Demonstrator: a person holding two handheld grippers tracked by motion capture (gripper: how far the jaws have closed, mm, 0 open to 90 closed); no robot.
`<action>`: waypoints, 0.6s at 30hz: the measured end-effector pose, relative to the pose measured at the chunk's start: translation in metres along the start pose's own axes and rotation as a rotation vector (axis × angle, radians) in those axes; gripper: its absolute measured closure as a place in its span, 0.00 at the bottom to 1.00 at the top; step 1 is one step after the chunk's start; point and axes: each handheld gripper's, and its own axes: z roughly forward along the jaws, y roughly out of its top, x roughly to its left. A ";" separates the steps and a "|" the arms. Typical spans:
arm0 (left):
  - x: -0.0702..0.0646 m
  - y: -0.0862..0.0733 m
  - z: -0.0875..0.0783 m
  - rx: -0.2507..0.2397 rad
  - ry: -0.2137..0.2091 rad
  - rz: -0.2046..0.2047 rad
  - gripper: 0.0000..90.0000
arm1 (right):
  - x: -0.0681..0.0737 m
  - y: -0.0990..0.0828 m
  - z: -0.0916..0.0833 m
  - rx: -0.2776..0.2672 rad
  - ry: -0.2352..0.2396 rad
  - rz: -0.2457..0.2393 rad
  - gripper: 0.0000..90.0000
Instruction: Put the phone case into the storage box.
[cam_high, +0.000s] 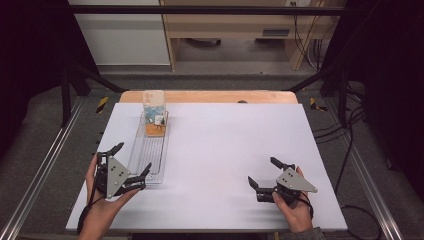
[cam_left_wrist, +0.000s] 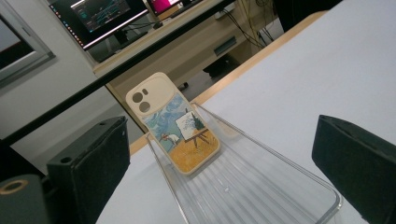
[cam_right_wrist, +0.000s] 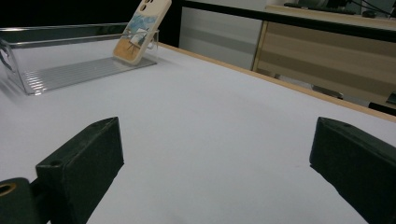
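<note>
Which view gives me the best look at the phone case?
The left gripper view: the phone case is close, its picture side clear. The high view shows it small, leaning in the clear tray; the right gripper view catches it sideways.

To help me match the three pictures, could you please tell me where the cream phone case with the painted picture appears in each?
High view: cream phone case, upper left, propped at the clear plastic tray's far end.
Left gripper view: centre.
Right gripper view: top, left of centre.
Shared landmark: the tray.

a phone case (cam_high: 153, 114) leans upright at the far end of a clear tray (cam_high: 148, 155), left of centre — left gripper (cam_high: 131, 161) and right gripper (cam_high: 261, 173) both spread wide, lower corners.
</note>
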 end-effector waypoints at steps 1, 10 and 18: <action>0.004 -0.002 -0.001 -0.009 -0.003 -0.027 0.04 | 0.000 0.000 0.000 0.000 0.000 0.000 0.03; 0.011 -0.014 -0.005 -0.045 -0.024 -0.129 0.03 | 0.000 0.000 0.000 -0.003 -0.001 -0.002 0.03; 0.020 -0.021 -0.010 -0.060 -0.032 -0.228 0.03 | 0.000 0.000 0.000 -0.003 -0.001 0.002 0.03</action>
